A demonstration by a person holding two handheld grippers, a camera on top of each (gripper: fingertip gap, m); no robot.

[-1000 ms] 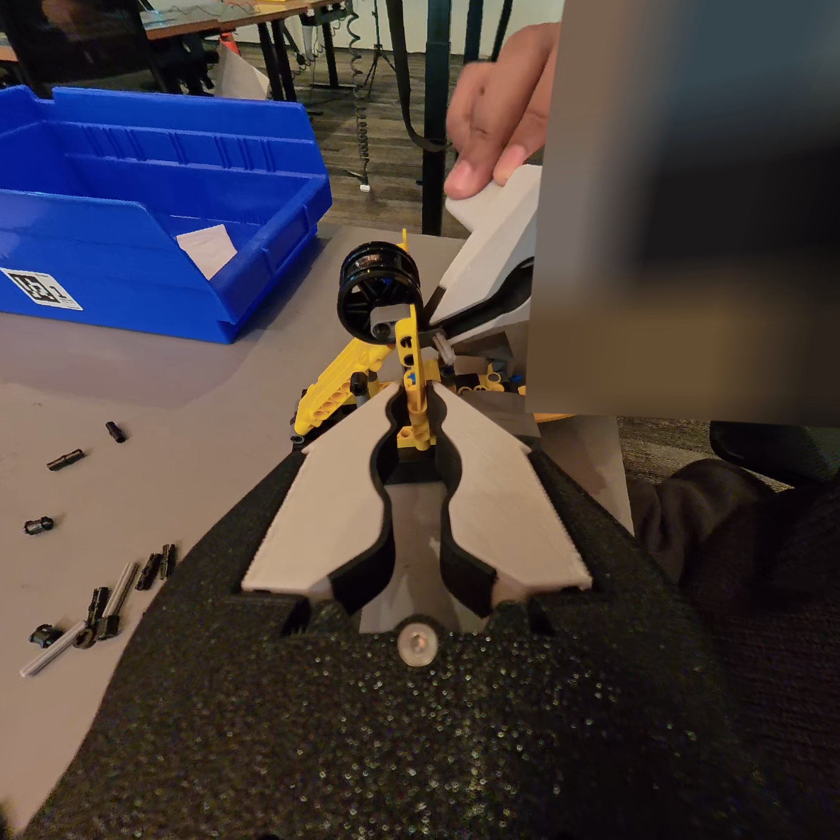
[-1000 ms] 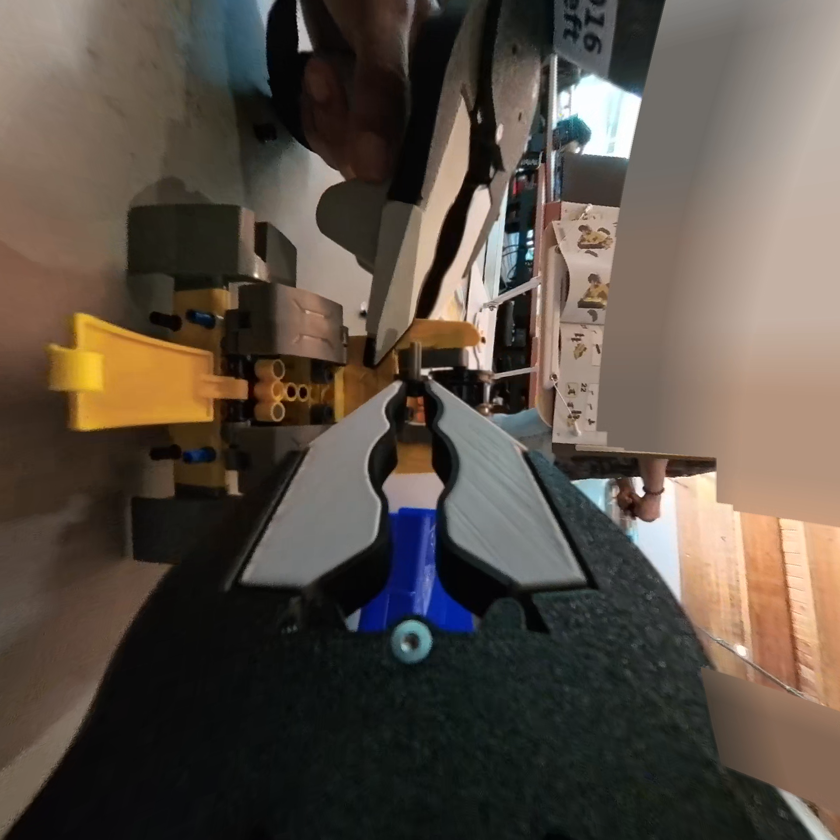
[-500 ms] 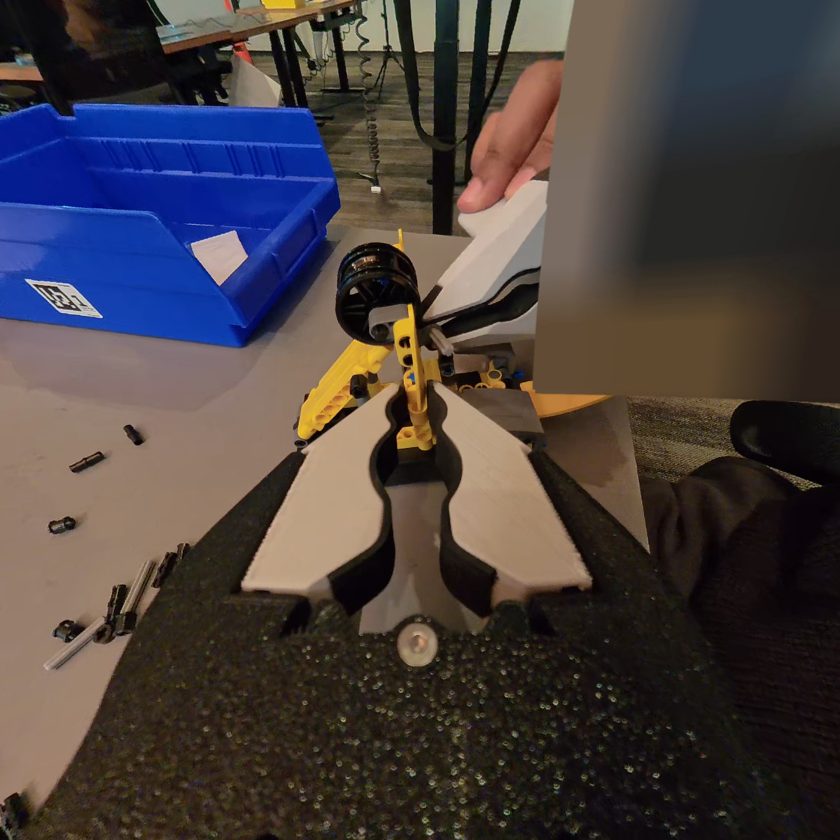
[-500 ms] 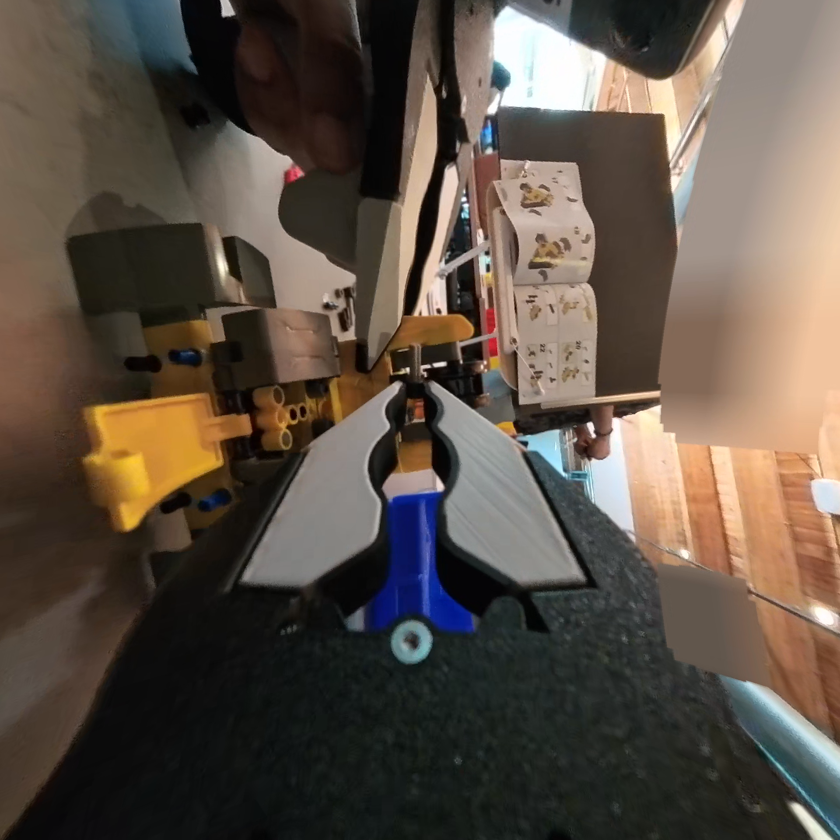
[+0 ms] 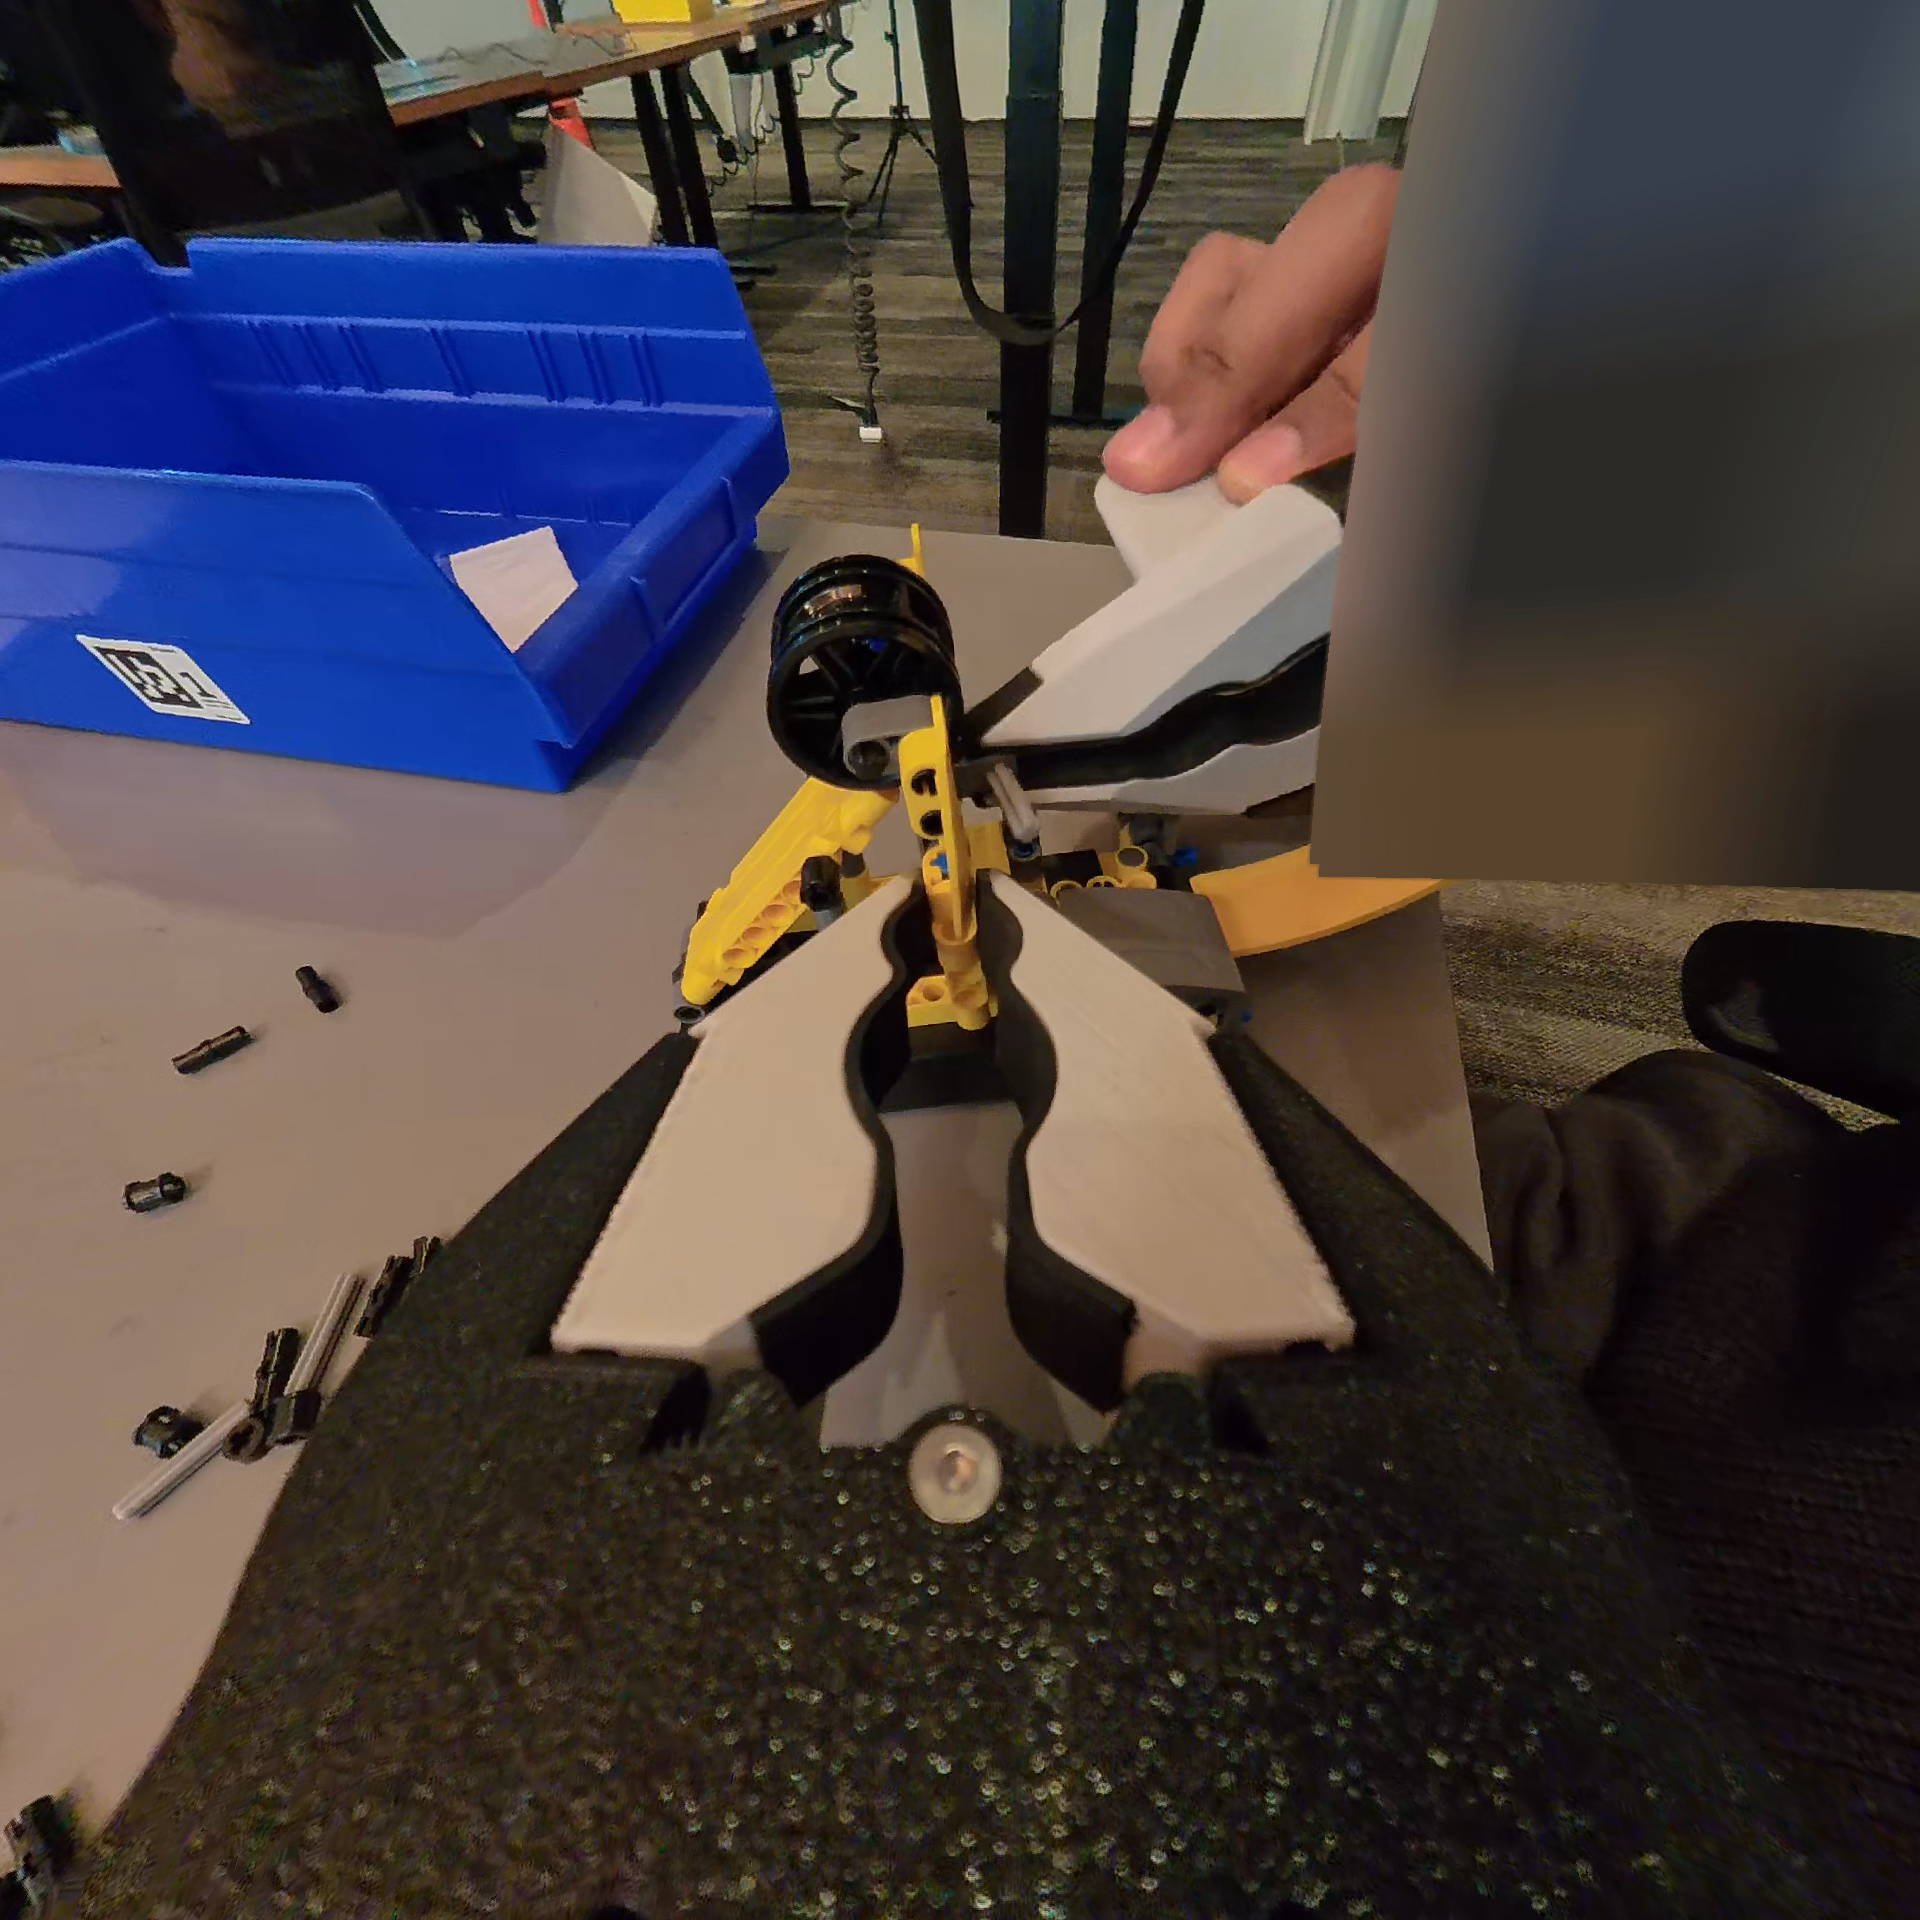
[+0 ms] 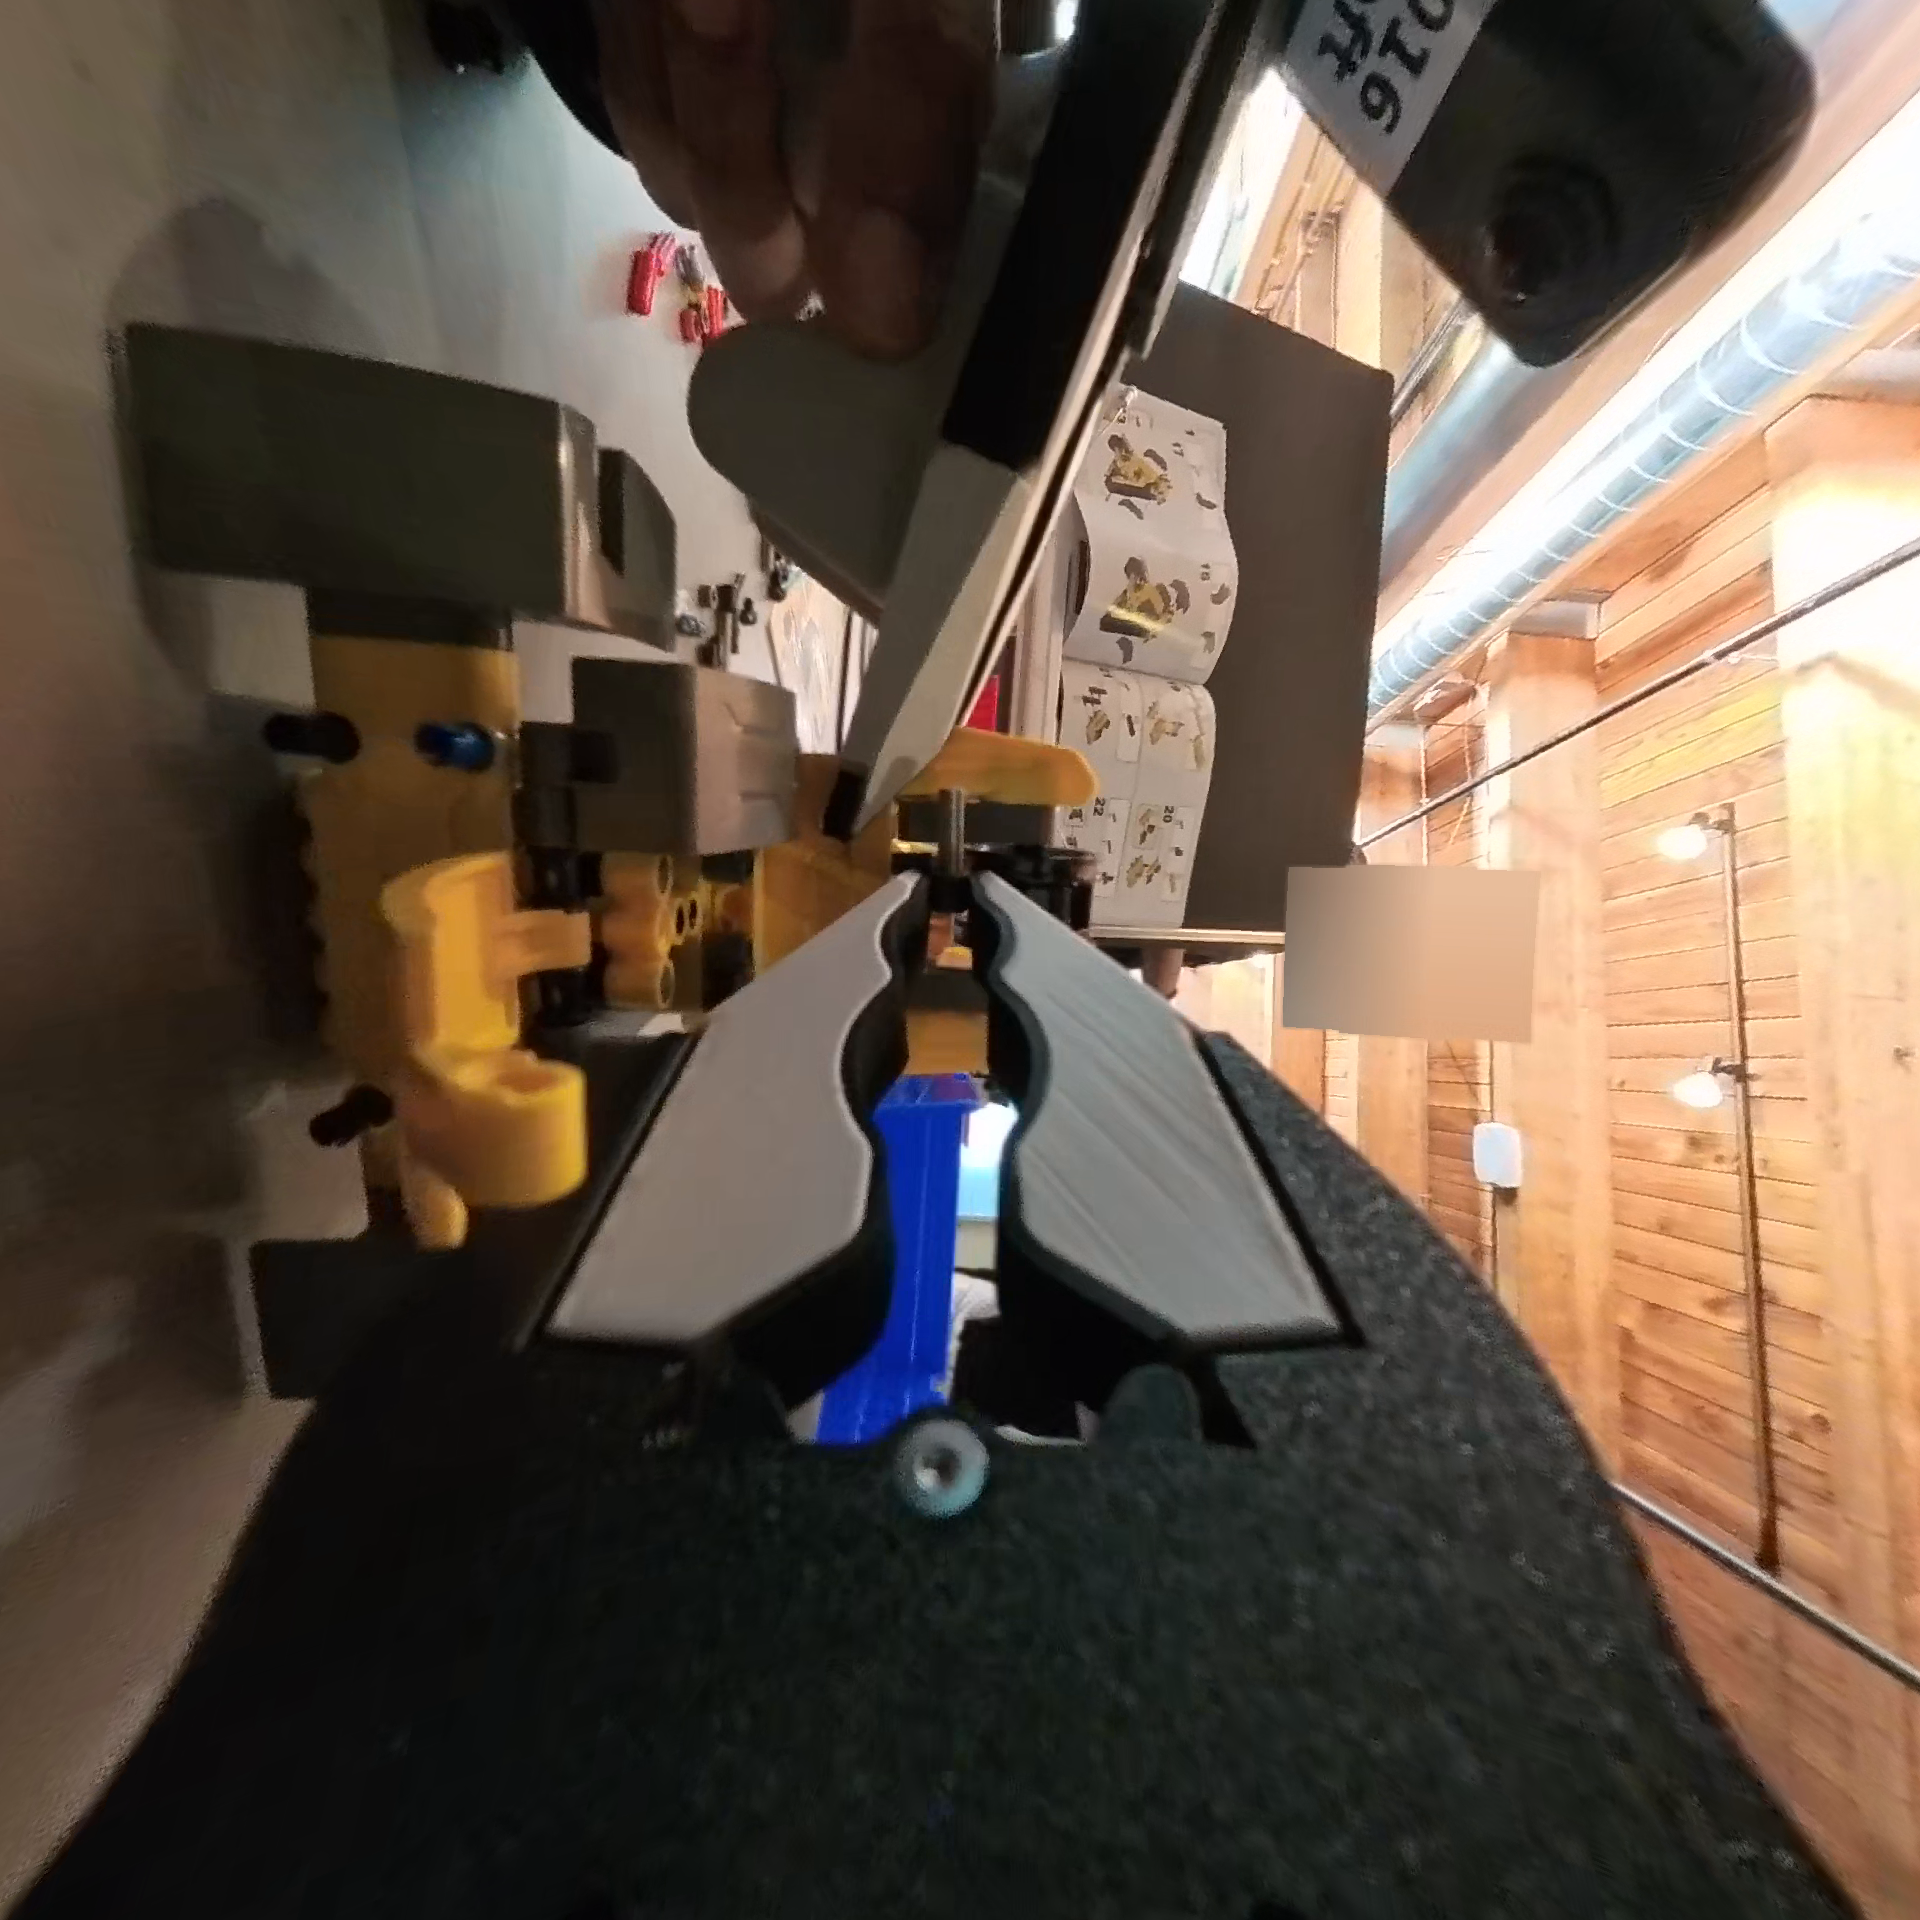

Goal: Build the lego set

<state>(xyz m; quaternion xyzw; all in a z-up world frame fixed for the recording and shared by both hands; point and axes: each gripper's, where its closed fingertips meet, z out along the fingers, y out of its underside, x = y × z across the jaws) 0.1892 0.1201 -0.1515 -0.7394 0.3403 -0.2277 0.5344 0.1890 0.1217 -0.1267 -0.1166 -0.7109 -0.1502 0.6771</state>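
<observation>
Left jaws: the left gripper (image 5: 951,914) is closed down on a thin yellow beam (image 5: 940,831) of the yellow brick model (image 5: 790,894); only the beam's width parts the tips.
Beam axis: the beam stands upright out of the tips, running up and away from the wrist, its lower end seated between the pads.
Right jaws: the right gripper (image 6: 945,883) is nearly closed on a short grey axle (image 6: 951,831); the tips pinch its near end, and the axle points straight ahead along the fingers.
Key relation: seen from the left wrist, the right gripper (image 5: 1164,686) comes in from the right, its tips meeting the upper part of the beam; the axle lies crosswise to the beam.
Wheel: a black wheel (image 5: 857,675) sits on the far side of the beam, at the same height as the axle, joined by a small grey link.
Nearer gripper: the right one works the axle; the left one steadies the model from below.
Hand pose: a hand (image 5: 1247,353) presses on the back of the right gripper's white finger.
Model position: on the grey desk (image 5: 364,935), near its right edge.
Surroundings: a blue bin (image 5: 312,499) stands to the far left; loose black pins (image 5: 213,1049) and a grey rod (image 5: 312,1361) lie well apart to the left; an open instruction booklet (image 6: 1143,665) stands beyond the model in the right wrist view.
</observation>
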